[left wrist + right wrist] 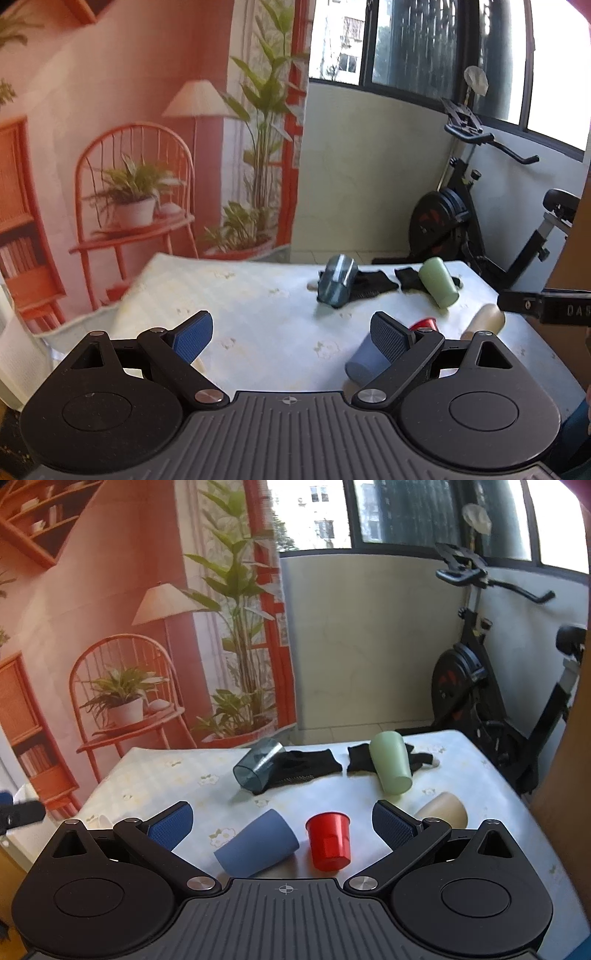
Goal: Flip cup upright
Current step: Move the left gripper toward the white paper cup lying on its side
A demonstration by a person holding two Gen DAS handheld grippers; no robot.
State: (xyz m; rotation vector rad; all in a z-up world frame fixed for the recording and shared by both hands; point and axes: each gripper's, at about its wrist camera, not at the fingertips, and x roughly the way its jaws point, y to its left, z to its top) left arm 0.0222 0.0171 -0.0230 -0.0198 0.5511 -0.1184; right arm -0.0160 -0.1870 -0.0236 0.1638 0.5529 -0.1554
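Note:
Several cups lie tipped on the table (155, 775). In the right wrist view a red cup (328, 840) and a blue cup (258, 843) lie close between my open right gripper's (282, 823) fingers. A beige cup (445, 808) lies right of it, a green cup (391, 766) and a clear dark cup (256, 764) farther back. In the left wrist view my left gripper (291, 338) is open and empty above the table; the blue cup (364, 360) sits partly behind its right finger (391, 338), with the red cup (423, 325), beige cup (485, 319), green cup (439, 282) and clear dark cup (336, 282) beyond.
Two black cloths (306, 766) lie on the table (240, 295) at the back under the clear and green cups. An exercise bike (491, 686) stands right of the table. A printed backdrop (110, 627) hangs behind. The right gripper's body (546, 306) shows at the left view's right edge.

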